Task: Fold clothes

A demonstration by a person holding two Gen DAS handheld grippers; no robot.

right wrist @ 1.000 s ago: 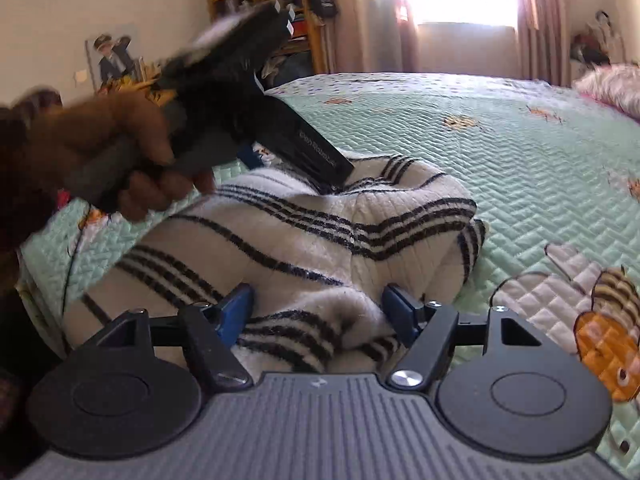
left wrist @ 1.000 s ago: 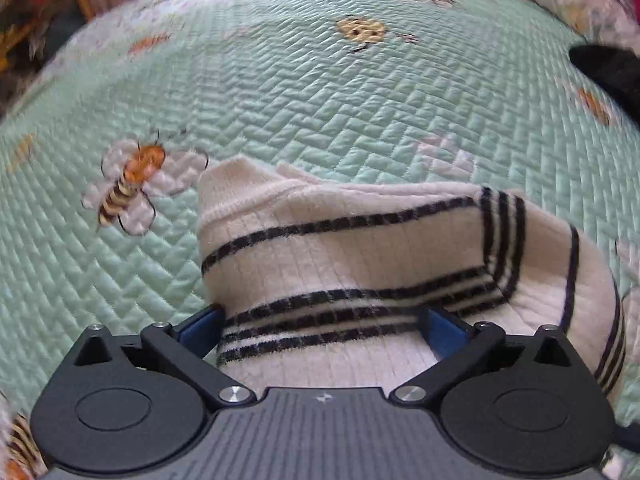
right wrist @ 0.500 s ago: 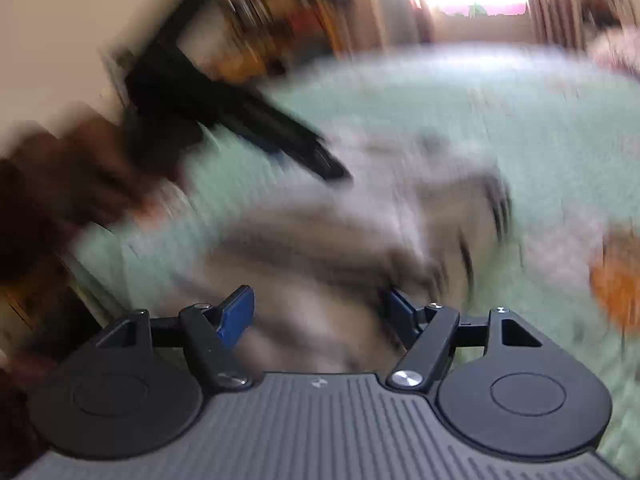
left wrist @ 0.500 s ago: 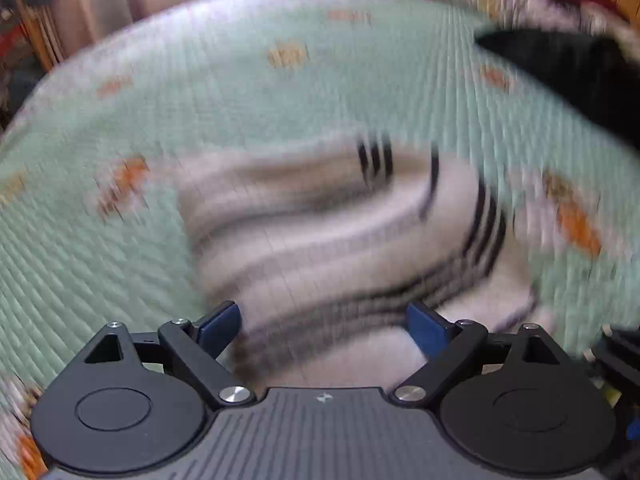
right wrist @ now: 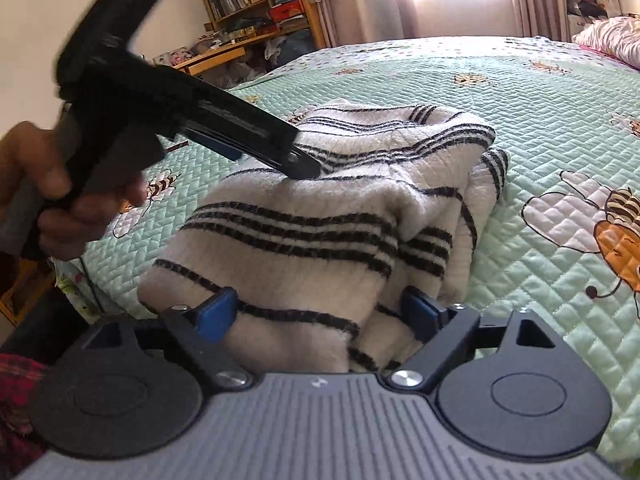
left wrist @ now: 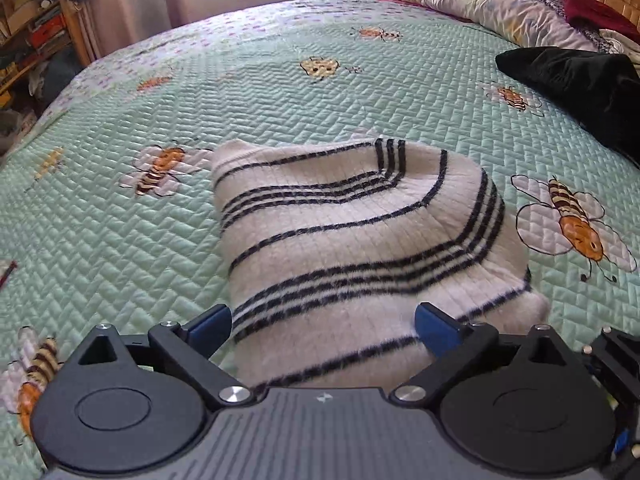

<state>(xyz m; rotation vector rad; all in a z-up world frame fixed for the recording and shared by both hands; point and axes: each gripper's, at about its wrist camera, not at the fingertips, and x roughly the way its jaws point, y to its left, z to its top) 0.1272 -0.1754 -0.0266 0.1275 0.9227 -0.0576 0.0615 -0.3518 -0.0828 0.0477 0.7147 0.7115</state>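
Note:
A cream sweater with black stripes [left wrist: 348, 236] lies folded in a thick bundle on the green quilted bedspread [left wrist: 280, 92]. My left gripper [left wrist: 322, 326] is open, its blue pads [left wrist: 208, 322] on either side of the bundle's near end. My right gripper [right wrist: 316, 312] is open too, its blue pads [right wrist: 218, 312] straddling the sweater [right wrist: 328, 216] from the other side. The left gripper [right wrist: 296, 156] also shows in the right wrist view, held in a hand and resting on top of the sweater.
A black garment [left wrist: 580, 84] lies at the right of the bed. Pillows [left wrist: 472, 4] and more clothes sit at the headboard. A wooden bookshelf and desk [right wrist: 256, 4] stand beyond the bed's far edge. The bed's near edge [right wrist: 92, 280] is at the left.
Both grippers swung quickly with heavy blur and have settled. The left view now looks lower and further across the bed. Both stay open around the folded sweater.

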